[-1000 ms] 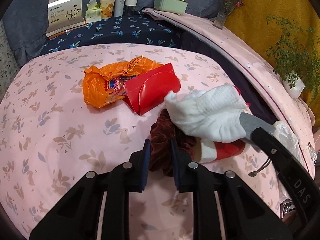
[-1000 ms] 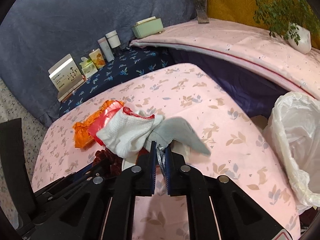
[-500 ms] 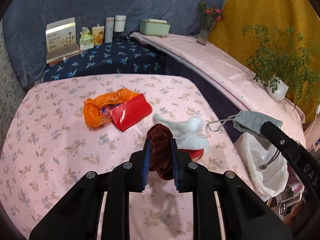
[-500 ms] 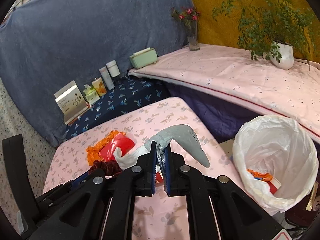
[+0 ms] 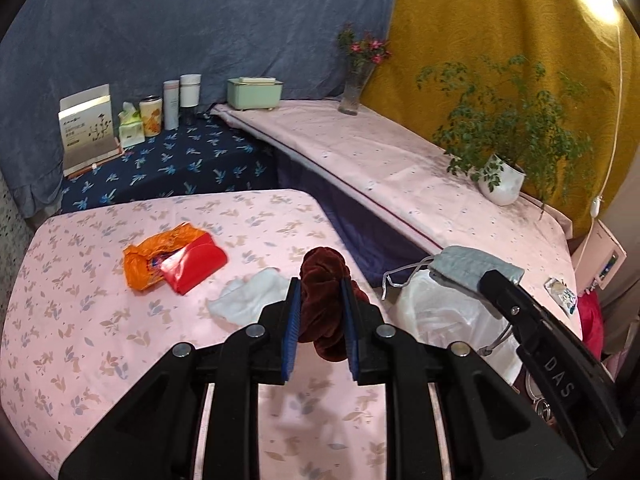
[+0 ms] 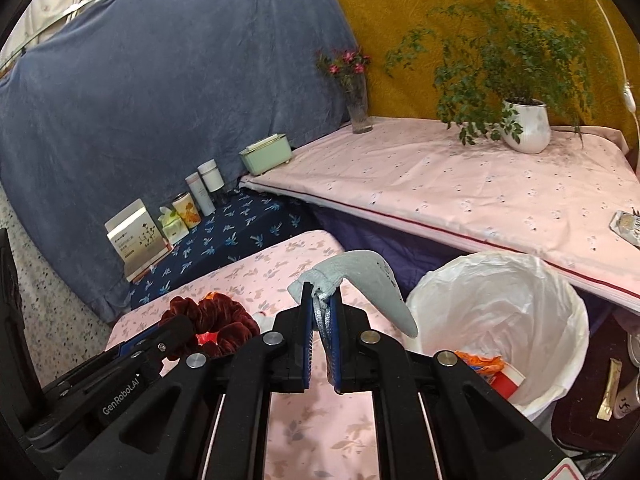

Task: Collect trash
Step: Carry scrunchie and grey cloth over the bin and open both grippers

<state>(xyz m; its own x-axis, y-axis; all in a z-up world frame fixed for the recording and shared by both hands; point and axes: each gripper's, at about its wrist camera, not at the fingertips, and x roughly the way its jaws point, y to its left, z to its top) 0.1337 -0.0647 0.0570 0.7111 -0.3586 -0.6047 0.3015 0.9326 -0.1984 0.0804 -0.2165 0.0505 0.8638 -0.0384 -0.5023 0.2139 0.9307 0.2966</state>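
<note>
While our left gripper (image 5: 320, 312) pinches a dark red velvet scrunchie (image 5: 322, 312) above the pink leaf-print tablecloth (image 5: 80, 320), our right gripper (image 6: 323, 316) clamps a grey face mask (image 6: 360, 280) by its edge, raised beside the white plastic-lined trash bin (image 6: 500, 312). Inside that bin we see orange and red wrappers (image 6: 486, 366). On the cloth lie 3 things: a crumpled orange plastic bag (image 5: 142, 256) touching a red folded packet (image 5: 194, 266), and a white sock (image 5: 246, 296) near our left gripper's fingers.
</note>
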